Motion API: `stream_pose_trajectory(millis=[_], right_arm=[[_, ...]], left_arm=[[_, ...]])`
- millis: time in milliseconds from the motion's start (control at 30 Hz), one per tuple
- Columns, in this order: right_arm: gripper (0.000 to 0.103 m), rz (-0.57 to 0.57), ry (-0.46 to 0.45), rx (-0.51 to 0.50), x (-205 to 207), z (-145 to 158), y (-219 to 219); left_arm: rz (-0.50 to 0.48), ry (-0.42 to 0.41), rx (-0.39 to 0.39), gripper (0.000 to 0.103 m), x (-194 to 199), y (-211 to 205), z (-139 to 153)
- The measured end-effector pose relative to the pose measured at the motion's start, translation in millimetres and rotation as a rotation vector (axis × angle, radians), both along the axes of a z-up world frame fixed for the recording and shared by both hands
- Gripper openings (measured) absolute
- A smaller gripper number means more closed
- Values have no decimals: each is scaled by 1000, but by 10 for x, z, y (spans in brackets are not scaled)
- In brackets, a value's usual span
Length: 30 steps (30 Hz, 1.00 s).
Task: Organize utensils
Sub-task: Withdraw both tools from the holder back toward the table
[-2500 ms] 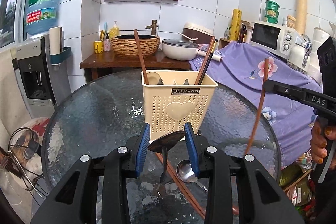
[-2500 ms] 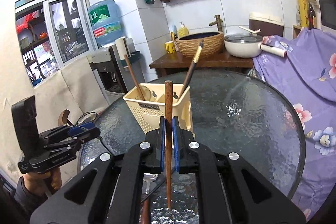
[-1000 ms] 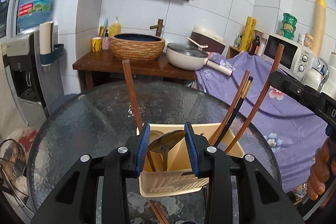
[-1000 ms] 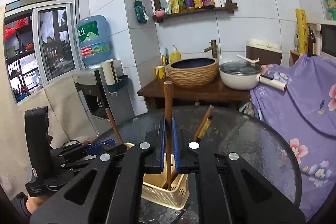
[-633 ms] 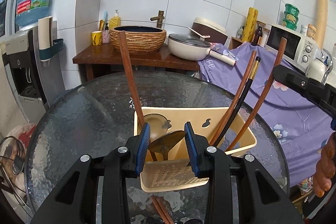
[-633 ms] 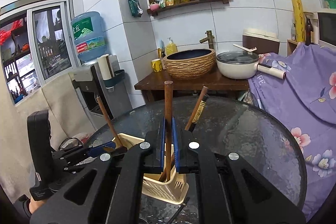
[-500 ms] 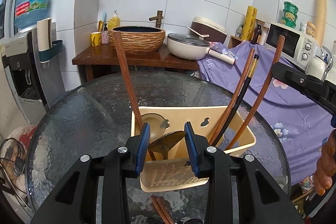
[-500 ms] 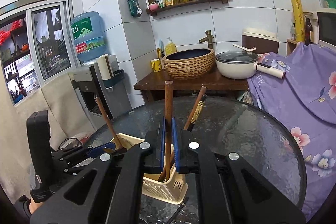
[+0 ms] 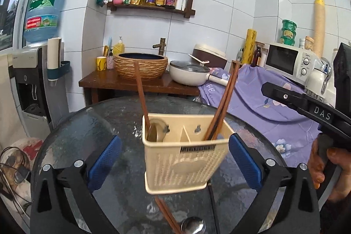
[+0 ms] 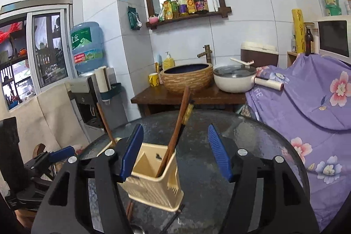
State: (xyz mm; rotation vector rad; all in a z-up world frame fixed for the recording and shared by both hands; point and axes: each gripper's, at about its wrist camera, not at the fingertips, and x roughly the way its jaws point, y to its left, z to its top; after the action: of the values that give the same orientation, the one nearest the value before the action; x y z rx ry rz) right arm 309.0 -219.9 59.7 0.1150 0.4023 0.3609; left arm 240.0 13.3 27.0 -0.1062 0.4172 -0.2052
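A cream perforated utensil holder (image 9: 184,159) stands on the round glass table (image 9: 87,124). Its left compartment holds a spoon (image 9: 153,133) and one brown chopstick (image 9: 141,93). Its right compartment holds several chopsticks (image 9: 221,106) leaning right. My left gripper (image 9: 173,159) is open and empty, its pads wide on either side of the holder. My right gripper (image 10: 175,150) is open and empty above the holder (image 10: 153,181), with the chopsticks (image 10: 177,126) standing between its pads. A chopstick (image 9: 166,216) and a metal spoon (image 9: 193,226) lie on the table in front of the holder.
The right gripper's black body (image 9: 307,106) and the hand holding it reach in from the right in the left wrist view. Behind the table stand a wooden counter (image 9: 122,80) with a basin, a pan (image 9: 190,75) and a purple floral cloth (image 9: 263,102). A water dispenser (image 9: 30,80) stands left.
Both grippers have opened. The left let go of its spoon, which now sits in the holder's left compartment. The right let go of its chopstick, now in the right compartment. Both pulled back.
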Motion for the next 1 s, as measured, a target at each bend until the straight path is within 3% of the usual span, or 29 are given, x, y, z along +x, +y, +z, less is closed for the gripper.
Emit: stream_pose_trajectory(millis=[133,400,633,767,867,1000], right_arm=[[62,54,96,-41,-117,-297,81],[62,99,244,-112,-205,-878,296],[62,106,341,-169,-218,-1272,403],[62,103,387,-148,-211,-1421,372],[61,146,388,-147,-276,-1469,415],[60,247,379,-190,-385,-1496,585]], left_arm=[[37,94,29,96,-93,54,-258],[93,261,-10,96,-192,232,-766],[126,290,-8,96,-357,318,-927],[136,316,-24,95,-420,369,-1012],[139,331,-12,94,-442,370,-1069],[141,345,15,84,-444,362,-1114]])
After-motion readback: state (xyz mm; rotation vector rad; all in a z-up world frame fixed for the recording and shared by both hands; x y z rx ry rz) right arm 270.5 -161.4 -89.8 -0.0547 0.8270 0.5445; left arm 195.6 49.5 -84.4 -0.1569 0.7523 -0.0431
